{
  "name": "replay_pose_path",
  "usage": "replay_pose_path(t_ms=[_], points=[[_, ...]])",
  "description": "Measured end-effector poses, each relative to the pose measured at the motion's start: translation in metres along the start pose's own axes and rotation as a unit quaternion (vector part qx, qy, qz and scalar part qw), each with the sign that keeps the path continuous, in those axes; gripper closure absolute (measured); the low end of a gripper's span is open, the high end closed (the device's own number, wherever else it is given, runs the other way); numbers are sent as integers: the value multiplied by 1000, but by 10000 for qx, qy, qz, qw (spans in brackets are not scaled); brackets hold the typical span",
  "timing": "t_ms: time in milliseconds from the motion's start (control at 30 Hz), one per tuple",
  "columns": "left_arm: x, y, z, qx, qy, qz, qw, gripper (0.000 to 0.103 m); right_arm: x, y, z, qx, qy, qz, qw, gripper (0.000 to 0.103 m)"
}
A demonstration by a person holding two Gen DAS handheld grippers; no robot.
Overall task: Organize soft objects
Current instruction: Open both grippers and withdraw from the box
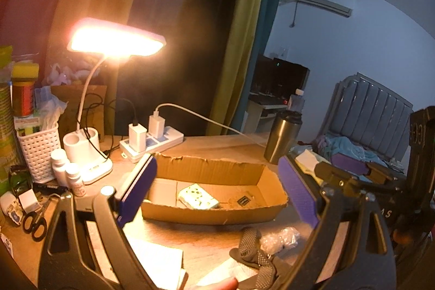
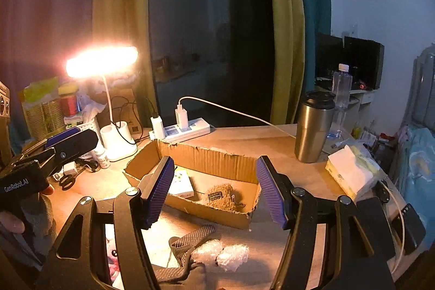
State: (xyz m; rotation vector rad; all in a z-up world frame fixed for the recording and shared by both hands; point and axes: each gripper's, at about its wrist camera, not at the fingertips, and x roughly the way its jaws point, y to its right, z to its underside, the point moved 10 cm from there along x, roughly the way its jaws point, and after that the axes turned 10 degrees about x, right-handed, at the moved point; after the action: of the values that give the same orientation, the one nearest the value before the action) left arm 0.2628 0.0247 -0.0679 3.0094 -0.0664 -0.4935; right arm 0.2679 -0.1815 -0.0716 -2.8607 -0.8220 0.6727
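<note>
Dotted glove [image 2: 187,243] – before box's [image 2: 217,154] torn rim

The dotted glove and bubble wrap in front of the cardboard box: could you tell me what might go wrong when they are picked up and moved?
1. The dotted glove touches the bubble wrap; a grab may drag both.
2. The cardboard box has low, torn walls, so items may spill over.
3. The steel tumbler stands near the box and could be knocked.

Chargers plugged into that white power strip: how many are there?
2. One charger with a black cable sits at the power strip's left end; the other charger, with a white cable, stands right beside it.
</note>
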Motion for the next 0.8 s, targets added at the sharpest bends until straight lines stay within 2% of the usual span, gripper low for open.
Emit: replay_pose_path(t_ms=[367, 800], points=[[-13, 2, 21, -21, -124, -6, 9999, 11, -10, 9, 28, 64, -169, 116, 9998, 37], [-8, 12, 64, -67, -525, -98, 9985, 11, 8, 29, 79, 223, -683, 122, 9973, 37]])
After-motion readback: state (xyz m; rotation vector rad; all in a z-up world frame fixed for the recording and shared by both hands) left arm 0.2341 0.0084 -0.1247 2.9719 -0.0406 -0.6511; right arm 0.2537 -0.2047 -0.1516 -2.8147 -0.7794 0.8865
